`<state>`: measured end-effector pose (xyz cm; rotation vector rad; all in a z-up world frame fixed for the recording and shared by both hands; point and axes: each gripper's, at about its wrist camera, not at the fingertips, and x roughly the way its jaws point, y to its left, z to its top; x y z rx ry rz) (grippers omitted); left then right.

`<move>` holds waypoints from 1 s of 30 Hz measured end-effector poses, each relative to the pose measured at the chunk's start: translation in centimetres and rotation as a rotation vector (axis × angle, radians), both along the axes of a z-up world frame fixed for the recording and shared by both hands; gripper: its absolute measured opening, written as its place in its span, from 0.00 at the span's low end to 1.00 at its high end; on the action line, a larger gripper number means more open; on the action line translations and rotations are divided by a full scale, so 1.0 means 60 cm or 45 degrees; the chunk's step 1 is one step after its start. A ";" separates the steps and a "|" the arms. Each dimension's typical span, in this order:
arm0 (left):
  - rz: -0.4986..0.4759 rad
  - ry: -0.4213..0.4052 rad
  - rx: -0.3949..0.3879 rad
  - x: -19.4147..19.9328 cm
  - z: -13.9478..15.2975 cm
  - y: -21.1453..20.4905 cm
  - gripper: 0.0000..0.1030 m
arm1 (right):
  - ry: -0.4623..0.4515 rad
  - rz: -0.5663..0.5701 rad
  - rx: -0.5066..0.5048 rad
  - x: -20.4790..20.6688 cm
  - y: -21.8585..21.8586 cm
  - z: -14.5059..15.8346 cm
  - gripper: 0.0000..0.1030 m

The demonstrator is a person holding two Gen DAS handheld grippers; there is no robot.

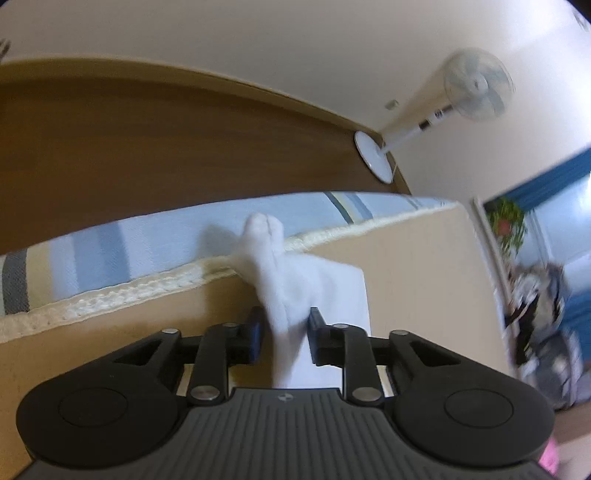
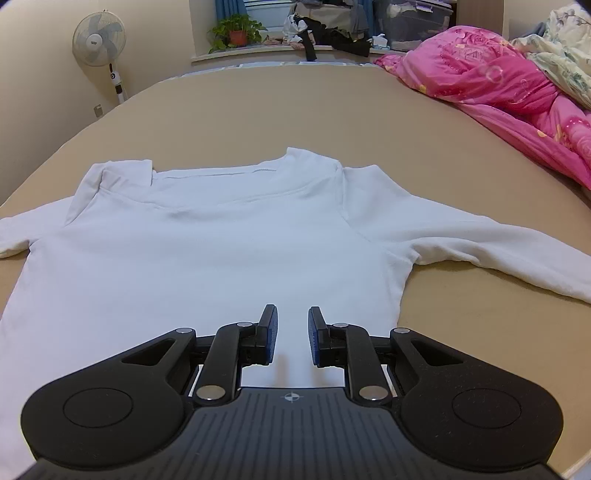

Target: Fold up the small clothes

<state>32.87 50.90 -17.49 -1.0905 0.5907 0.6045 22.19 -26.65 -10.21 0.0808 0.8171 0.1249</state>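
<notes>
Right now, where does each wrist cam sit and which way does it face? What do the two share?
Left wrist: sits on the left gripper, rolled, looking across the tan bed surface edge to the brown wood floor; its black fingers pinch a white sleeve.
Right wrist: sits on the right gripper, facing along the bed toward the window sill; open black fingers hover over the spread white long-sleeved shirt.
Shared: shirt, bed, white pedestal fan, potted green plant.
</notes>
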 end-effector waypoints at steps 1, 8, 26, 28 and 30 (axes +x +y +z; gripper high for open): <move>0.003 -0.012 -0.010 -0.001 -0.003 0.007 0.26 | 0.001 -0.001 0.001 0.000 0.000 0.000 0.18; 0.041 -0.299 0.293 -0.057 0.065 -0.013 0.08 | 0.013 -0.013 0.004 -0.001 -0.004 -0.003 0.18; 0.104 0.165 0.085 -0.044 -0.019 -0.013 0.03 | 0.000 -0.032 0.028 -0.004 -0.008 0.003 0.18; 0.132 0.162 0.186 -0.039 0.018 -0.030 0.03 | 0.031 -0.049 0.010 -0.004 -0.010 0.000 0.18; 0.042 0.123 0.442 -0.017 0.081 -0.087 0.03 | 0.064 -0.087 0.022 -0.002 -0.020 -0.004 0.18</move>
